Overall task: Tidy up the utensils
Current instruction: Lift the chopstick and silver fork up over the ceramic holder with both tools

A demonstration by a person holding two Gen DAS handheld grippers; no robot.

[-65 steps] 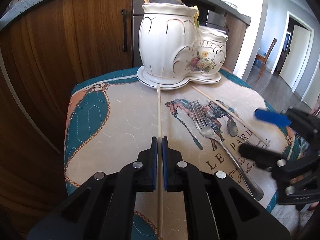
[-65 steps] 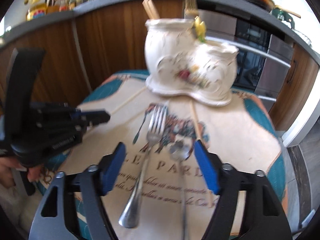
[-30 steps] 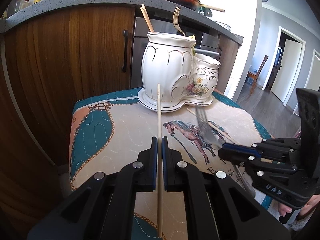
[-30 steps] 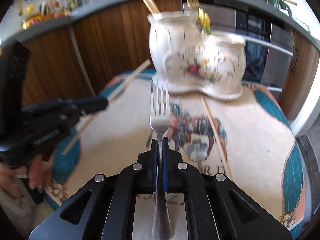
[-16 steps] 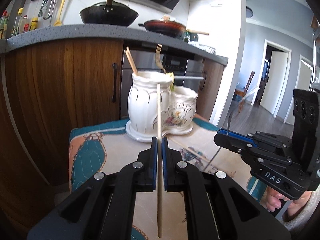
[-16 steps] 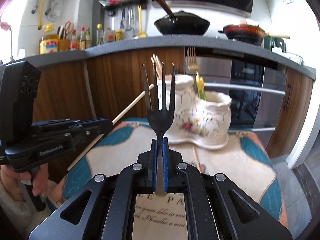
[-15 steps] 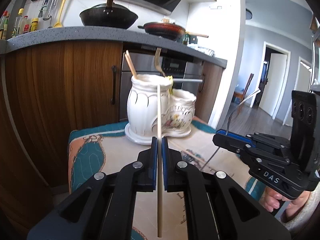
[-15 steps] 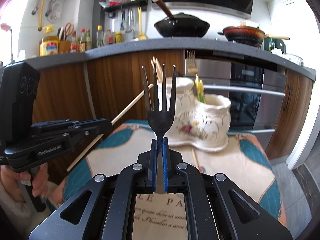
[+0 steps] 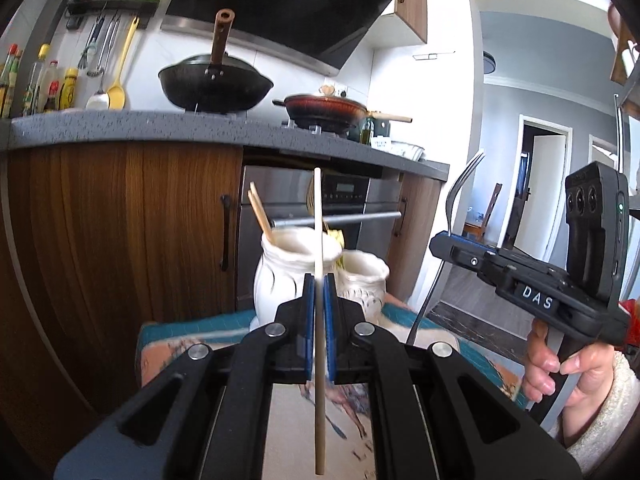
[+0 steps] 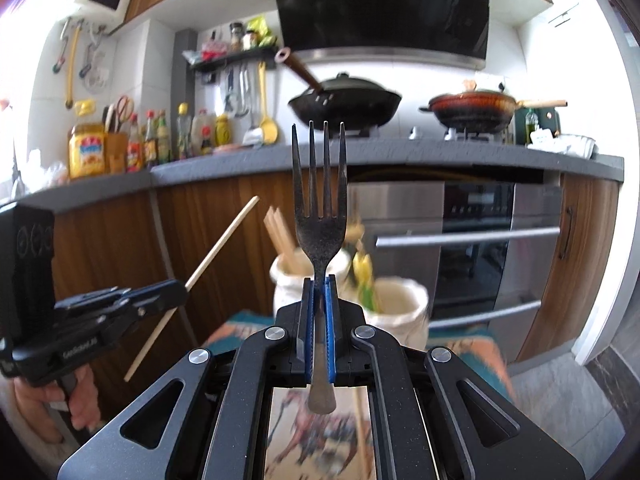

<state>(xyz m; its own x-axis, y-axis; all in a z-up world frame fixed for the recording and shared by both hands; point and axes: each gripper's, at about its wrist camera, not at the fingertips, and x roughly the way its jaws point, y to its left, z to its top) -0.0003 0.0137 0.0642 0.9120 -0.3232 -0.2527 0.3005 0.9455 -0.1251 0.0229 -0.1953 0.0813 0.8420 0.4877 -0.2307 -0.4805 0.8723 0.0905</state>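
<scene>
The left gripper (image 9: 316, 280) had its fingers clenched on a chopstick (image 9: 318, 240), held upright above the white holder (image 9: 280, 276). The right gripper (image 10: 319, 284) gripped a fork (image 10: 320, 224) by its neck, tines up, over the holder (image 10: 396, 300) on the patterned cloth (image 9: 168, 340).

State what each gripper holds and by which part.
The left gripper pinches a wooden chopstick around mid-length. The right gripper clamps a fork by its handle, just below the head, tines up.
</scene>
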